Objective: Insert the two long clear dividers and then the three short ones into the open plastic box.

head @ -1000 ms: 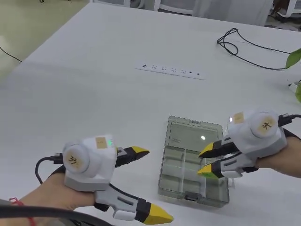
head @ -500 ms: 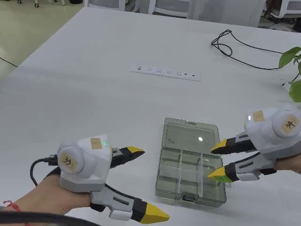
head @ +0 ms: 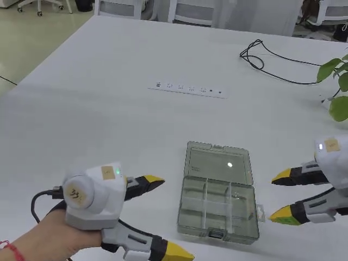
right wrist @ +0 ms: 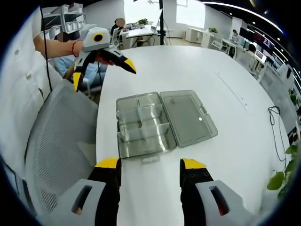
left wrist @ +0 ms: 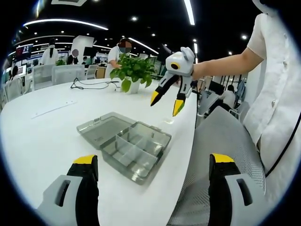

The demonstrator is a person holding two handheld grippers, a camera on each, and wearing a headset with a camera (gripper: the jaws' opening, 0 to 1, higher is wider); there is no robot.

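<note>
The open grey-clear plastic box (head: 217, 227) lies on the white table with its lid (head: 220, 160) flat behind it. Clear dividers (head: 205, 202) stand inside and split it into several compartments. A small clear piece (head: 260, 211) lies on the table against the box's right side. My right gripper (head: 281, 196) hovers open just right of the box, nothing between its jaws. My left gripper (head: 164, 216) hangs open to the left of the box, also empty. In the right gripper view the box (right wrist: 141, 125) is ahead of my jaws (right wrist: 150, 163). The left gripper view has the box (left wrist: 136, 148) ahead of my jaws (left wrist: 153, 160).
A white power strip (head: 188, 88) lies mid-table, a black cable (head: 266, 60) loops at the far right, and plant leaves (head: 337, 87) reach in at the right edge. A grey mesh chair (right wrist: 56, 141) stands at the table's near edge. People are in the background.
My right gripper has drawn back from over the box to the right and stays open. The left gripper has hardly moved. The head camera has tilted, so the box looks shifted.
</note>
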